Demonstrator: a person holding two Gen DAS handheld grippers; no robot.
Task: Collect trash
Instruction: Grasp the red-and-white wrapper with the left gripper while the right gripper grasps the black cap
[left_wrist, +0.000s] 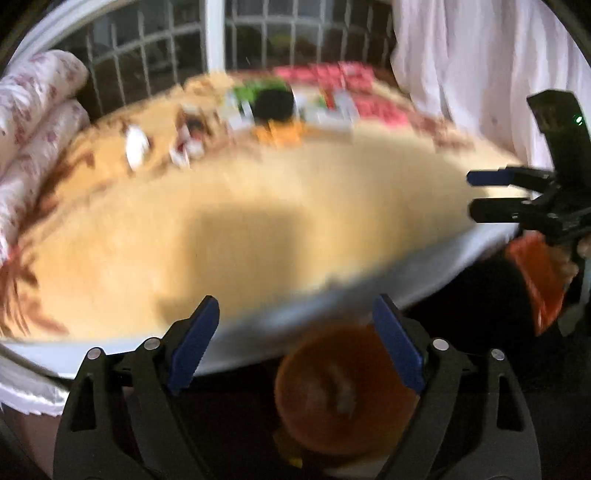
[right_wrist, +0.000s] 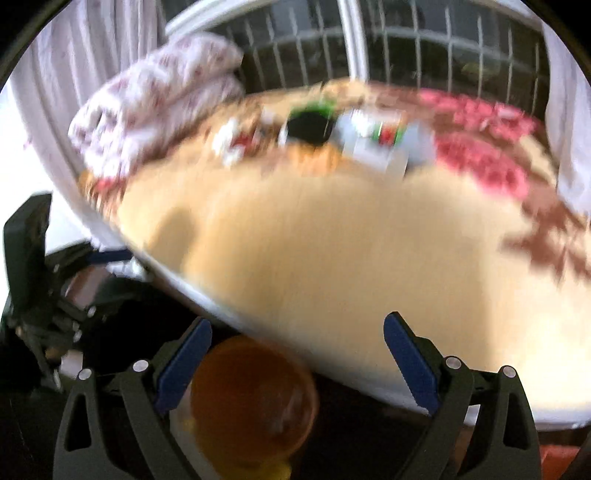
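Both jaws were spread, empty. Orange bin (left_wrist: 343, 391) was seen below table edge (left_wrist: 295, 325), under L gripper (left_wrist: 295, 350), left of R gripper (right_wrist: 299, 365).

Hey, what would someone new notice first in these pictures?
The wide tan bedspread fills both views, with a blurred cluster of colourful wrappers and boxes at its far edge. Below the near edge sits a round orange bin, and both the left tool and right tool are open and empty.

The right tool (right_wrist: 297, 350) hangs wide apart and empty above an orange bin (right_wrist: 255, 402) beside the bed (right_wrist: 332, 240).
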